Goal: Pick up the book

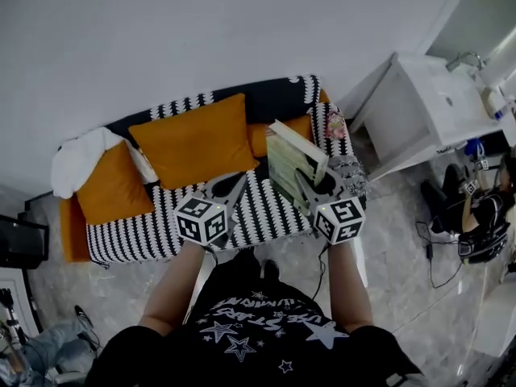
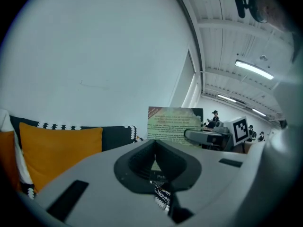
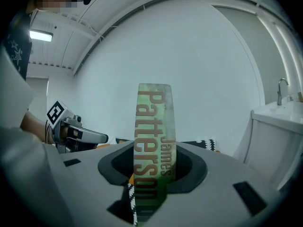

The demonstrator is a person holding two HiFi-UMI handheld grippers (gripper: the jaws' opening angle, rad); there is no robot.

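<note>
1. Book (image 1: 294,164) shows just right of centre in the head view, held up over the right end of the sofa (image 1: 266,208) and tilted.
2. The right gripper (image 1: 310,185) grasps it. In the right gripper view, the jaws are clamped on the green spine, which stands upright mid-frame with the author's name running down it.
3. The left gripper (image 1: 234,185) is at centre, just left of the book and apart from it. In the left gripper view, its jaws are pressed together with nothing between them, and the book's back cover shows beyond them, right of centre.
4. The sofa has a black-and-white patterned cover. Two orange cushions (image 1: 197,139) lie to the left of the grippers, and a white cloth (image 1: 76,160) lies at the far left end.
5. A white sink unit (image 1: 435,103) is at upper right. Below it, at the right edge, a person (image 1: 480,216) sits.
</note>
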